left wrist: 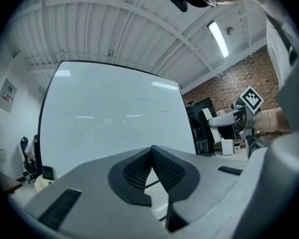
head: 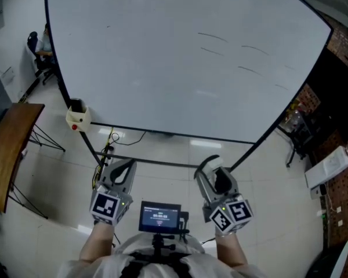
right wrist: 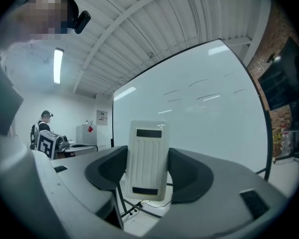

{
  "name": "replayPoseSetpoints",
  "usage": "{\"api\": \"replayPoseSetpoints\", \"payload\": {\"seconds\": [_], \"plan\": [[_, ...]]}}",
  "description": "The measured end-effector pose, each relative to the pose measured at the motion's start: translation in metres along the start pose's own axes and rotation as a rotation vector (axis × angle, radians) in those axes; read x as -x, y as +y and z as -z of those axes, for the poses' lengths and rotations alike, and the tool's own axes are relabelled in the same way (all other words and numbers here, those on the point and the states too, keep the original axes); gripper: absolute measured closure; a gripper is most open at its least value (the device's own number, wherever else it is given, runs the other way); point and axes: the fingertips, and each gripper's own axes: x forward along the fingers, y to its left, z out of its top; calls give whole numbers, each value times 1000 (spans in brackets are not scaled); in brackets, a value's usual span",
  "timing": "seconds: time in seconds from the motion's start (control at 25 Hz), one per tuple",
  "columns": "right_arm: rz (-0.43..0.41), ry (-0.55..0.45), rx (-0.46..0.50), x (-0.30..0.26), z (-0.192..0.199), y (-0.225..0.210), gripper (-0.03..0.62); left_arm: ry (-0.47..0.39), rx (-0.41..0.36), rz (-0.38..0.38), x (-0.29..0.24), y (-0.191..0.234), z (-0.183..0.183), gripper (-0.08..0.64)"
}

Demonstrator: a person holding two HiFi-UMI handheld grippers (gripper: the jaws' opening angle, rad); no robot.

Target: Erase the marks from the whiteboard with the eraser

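"Floor tiles [head: 64,178] are white and shiny under the two tools. See the little screen [head: 159,216] right by the person's chest?"

"Yes. And the left gripper [head: 123,168] next to it, what has it got?"

"Nothing. Its two jaws are pressed together at the tips."

"And the right gripper [head: 211,165]?"

"It has the eraser [right wrist: 147,161], a white one with grooves, standing up between its jaws. They squeeze it from both sides."

"Is it on the whiteboard [head: 162,68]?"

"No. It is up in the air, well apart from the board."

"I see thin dark marks [head: 211,37] on the board, over on the right part."

"Yes, a few short lines. At the board's left edge there is a small cream box [head: 78,119] with a red knob. A brown wooden table [head: 8,149] stands left of that. Far back on the left, someone [head: 43,48] sits on a chair."
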Motion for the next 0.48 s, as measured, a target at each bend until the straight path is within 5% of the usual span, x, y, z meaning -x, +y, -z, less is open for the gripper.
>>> {"api": "replayPoseSetpoints", "payload": {"seconds": [0.48], "plan": [[-61,-52,39,-112,-48,-94,342,-7,-9,-50,-129,51,-12,554]]}}
